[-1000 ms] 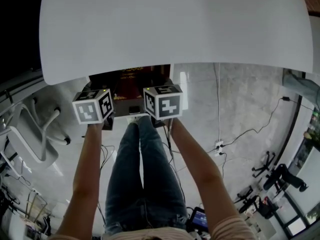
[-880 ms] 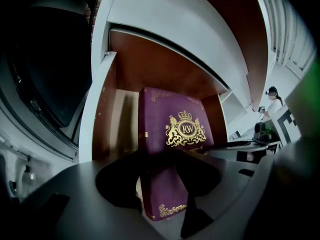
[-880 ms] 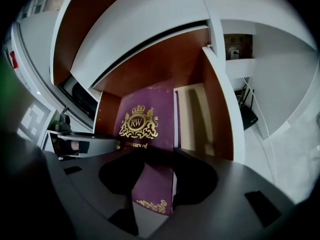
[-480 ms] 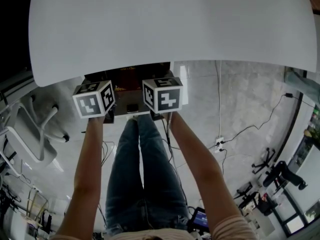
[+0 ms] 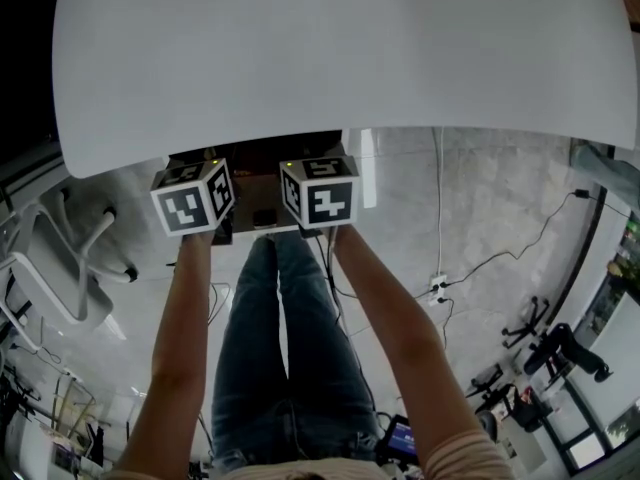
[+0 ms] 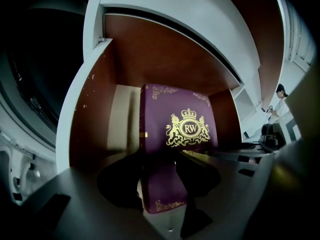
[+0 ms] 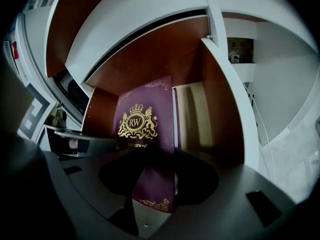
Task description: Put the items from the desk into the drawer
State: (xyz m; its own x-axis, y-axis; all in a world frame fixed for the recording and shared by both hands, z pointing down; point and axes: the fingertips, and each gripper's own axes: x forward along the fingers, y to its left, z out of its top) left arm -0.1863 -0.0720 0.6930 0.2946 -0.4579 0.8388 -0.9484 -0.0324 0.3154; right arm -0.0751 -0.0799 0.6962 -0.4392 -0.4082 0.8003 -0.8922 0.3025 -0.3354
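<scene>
Your left hand-held gripper (image 6: 162, 171) and right hand-held gripper (image 7: 155, 176) each seem clamped on the purple box (image 6: 182, 119), held inside the open drawer (image 6: 75, 129); next, lower it flat, then release.

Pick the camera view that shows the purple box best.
Left gripper view: the purple box faces the camera, its gold crest large and whole. Right gripper view shows it more slanted; head view barely shows it.
</scene>
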